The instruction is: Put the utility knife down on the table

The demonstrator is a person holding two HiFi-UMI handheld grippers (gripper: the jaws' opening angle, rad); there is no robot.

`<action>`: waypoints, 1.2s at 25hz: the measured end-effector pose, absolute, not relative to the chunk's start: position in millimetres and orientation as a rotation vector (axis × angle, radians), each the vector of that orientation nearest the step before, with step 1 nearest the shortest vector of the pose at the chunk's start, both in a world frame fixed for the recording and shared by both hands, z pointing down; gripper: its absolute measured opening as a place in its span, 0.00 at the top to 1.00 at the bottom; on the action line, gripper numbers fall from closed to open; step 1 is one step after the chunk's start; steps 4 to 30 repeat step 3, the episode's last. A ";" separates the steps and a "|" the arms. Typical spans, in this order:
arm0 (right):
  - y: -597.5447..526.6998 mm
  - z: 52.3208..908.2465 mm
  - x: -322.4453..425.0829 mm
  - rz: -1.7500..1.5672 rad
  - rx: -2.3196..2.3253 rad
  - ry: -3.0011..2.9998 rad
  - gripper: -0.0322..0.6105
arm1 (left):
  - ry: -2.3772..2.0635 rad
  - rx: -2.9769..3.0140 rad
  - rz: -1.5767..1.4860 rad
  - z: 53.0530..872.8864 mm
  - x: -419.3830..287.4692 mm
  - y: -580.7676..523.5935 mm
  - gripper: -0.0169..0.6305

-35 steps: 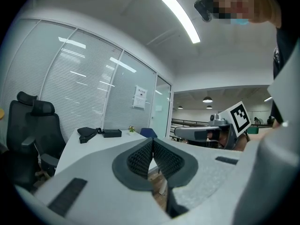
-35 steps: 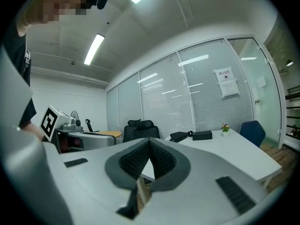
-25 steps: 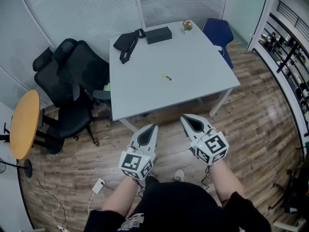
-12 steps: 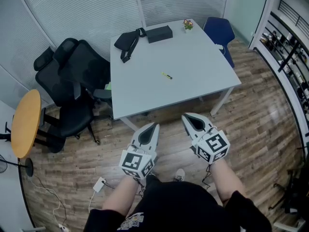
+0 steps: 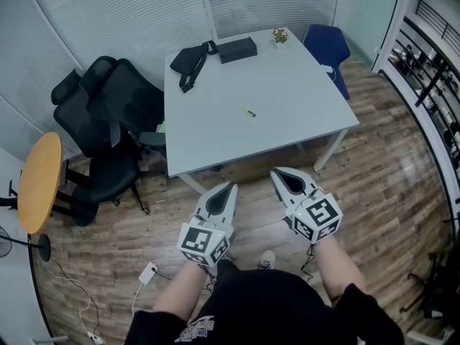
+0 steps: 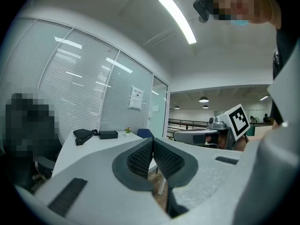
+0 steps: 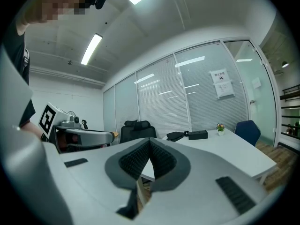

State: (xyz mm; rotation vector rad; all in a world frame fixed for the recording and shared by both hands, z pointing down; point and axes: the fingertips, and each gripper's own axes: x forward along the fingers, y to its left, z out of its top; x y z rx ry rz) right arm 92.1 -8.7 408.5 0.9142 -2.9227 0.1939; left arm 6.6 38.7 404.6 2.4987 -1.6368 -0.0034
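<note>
My left gripper point(image 5: 231, 187) and right gripper point(image 5: 274, 172) are closed, empty, above wood floor point(image 5: 388, 165); utility knife point(image 5: 248, 112) lies on grey table point(image 5: 295, 95)

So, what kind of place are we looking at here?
Most likely an office meeting room. A white table stands in the middle, black office chairs sit beside it, and glass walls with blinds run behind them.

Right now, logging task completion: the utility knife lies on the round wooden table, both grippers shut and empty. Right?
No: the head view shows the utility knife on the white square table. The left gripper and right gripper are shut and empty.
</note>
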 end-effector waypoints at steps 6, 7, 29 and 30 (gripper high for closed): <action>-7.8 407.6 94.7 0.194 0.913 -2.926 0.95 | -1.638 2.497 -0.003 404.6 9.2 40.0 0.97; -7.8 407.6 94.7 0.194 0.913 -2.926 0.95 | -1.638 2.497 -0.003 404.6 9.2 40.0 0.97; -7.8 407.6 94.7 0.194 0.913 -2.926 0.95 | -1.638 2.497 -0.003 404.6 9.2 40.0 0.97; -7.8 407.6 94.7 0.194 0.913 -2.926 0.95 | -1.638 2.497 -0.003 404.6 9.2 40.0 0.97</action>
